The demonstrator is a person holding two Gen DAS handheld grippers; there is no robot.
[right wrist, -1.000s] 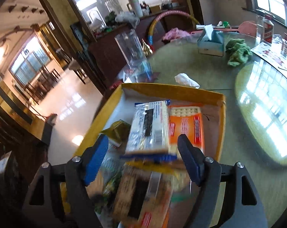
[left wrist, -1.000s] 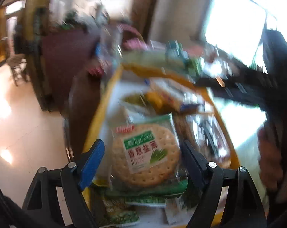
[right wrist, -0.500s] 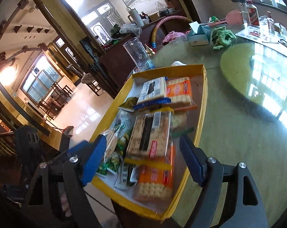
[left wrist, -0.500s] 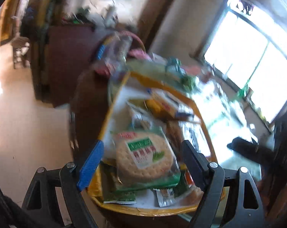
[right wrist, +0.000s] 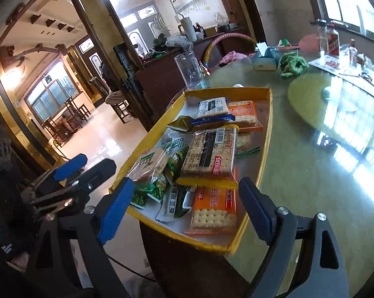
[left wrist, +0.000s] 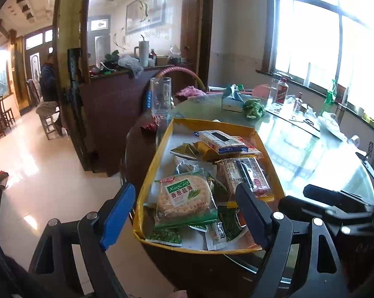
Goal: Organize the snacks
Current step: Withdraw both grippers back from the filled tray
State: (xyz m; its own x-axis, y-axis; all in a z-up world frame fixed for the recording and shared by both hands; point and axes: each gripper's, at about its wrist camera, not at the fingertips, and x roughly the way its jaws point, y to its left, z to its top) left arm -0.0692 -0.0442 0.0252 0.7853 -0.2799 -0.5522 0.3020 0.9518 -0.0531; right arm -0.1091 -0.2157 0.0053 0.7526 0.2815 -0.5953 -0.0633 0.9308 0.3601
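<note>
A yellow tray [left wrist: 159,154] [right wrist: 266,134] at the round table's edge holds several snack packs. A green round-cracker pack [left wrist: 184,198] lies at its near end, beside small green pea packets [right wrist: 142,196]. A cracker pack with a black label [right wrist: 209,154] rests on an orange cracker pack [right wrist: 214,208]. My left gripper [left wrist: 184,191] hangs open in front of the tray, off the packs. My right gripper [right wrist: 187,185] is also short of the tray, its jaws opening with nothing held between them. Each gripper shows in the other's view: left gripper [right wrist: 87,166], right gripper [left wrist: 330,198].
A tall glass pitcher [left wrist: 159,96] stands just behind the tray. A tissue box [left wrist: 233,100], a green cloth [left wrist: 254,108] and a bottle [left wrist: 280,90] sit farther back, by the glass turntable [right wrist: 335,104]. A dark wood counter and tiled floor lie to the left.
Both grippers have drawn back from the tray, so the whole tray now shows. The left one has also risen. The right jaws stand slightly wider.
</note>
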